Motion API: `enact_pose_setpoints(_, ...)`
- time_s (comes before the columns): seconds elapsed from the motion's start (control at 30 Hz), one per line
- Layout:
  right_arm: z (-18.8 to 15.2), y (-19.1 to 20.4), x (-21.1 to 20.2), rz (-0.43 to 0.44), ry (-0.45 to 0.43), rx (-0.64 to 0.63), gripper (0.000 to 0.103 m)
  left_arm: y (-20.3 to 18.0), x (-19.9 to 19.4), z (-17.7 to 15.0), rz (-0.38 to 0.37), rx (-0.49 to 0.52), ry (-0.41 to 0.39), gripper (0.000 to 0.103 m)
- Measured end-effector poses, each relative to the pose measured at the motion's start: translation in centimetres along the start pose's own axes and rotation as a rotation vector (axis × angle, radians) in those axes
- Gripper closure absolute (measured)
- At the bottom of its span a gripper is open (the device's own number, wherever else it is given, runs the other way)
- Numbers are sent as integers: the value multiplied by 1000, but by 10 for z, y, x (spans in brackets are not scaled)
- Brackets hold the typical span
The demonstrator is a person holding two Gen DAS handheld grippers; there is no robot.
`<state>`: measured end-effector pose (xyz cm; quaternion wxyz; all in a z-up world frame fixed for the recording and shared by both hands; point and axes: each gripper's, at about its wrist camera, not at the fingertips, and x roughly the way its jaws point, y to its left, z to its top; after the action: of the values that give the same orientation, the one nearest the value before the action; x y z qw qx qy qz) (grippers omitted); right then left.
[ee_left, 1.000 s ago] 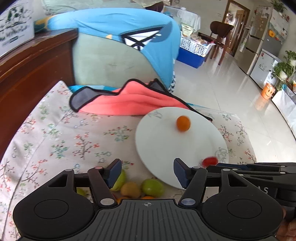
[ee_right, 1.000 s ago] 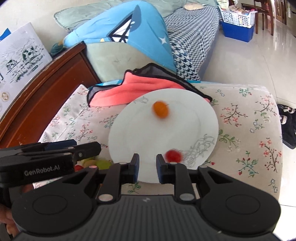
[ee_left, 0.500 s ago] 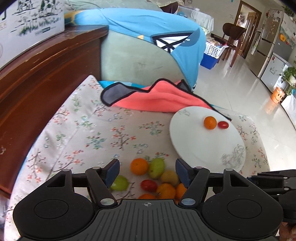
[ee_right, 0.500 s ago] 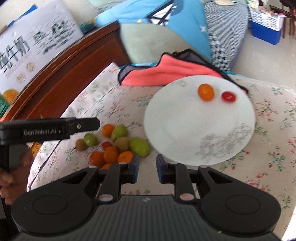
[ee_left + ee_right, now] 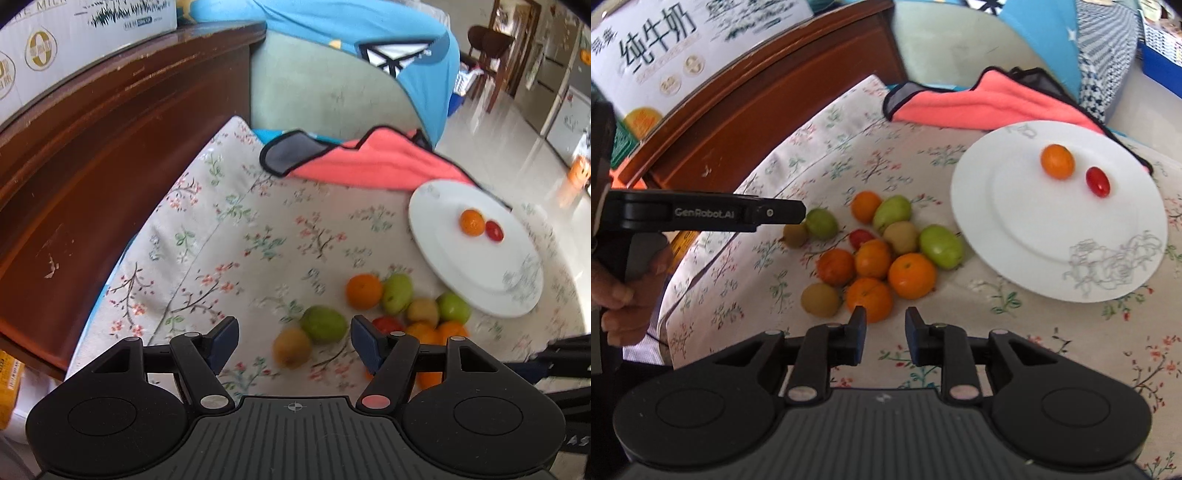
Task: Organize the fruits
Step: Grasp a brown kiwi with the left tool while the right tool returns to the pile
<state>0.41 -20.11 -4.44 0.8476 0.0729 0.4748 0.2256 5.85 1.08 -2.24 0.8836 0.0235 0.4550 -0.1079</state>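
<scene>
A white plate on the floral cloth holds a small orange and a cherry tomato. Left of the plate lies a loose pile of oranges, green fruits and brown kiwis, with a red tomato. My left gripper is open and empty, just above a green fruit and a kiwi. My right gripper is empty, its jaws a narrow gap apart, just short of an orange.
A pink cloth with black trim lies behind the plate. A dark wooden cabinet with a milk carton box stands on the left. A cushioned seat with a blue cover is behind the table.
Both grippers have drawn back and swung left from the plate toward the fruit pile. The cherry tomato has rolled across the plate and come to rest beside the small orange.
</scene>
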Motion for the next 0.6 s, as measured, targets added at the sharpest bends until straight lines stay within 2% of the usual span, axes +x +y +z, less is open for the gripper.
enact_pose_setpoints(0.3,-2,7,12,-6,28,-6,70,4,15,-16,13,178,-1,36)
enact_pose_setpoints(0.43,-3,8,17,-11,39,-7,68,5,19,-15,-34,204,-16,36)
enact_pose_setpoints(0.6,-2,9,23,-19,42,-7,62,-1,26,-19,-56,289,-21,37)
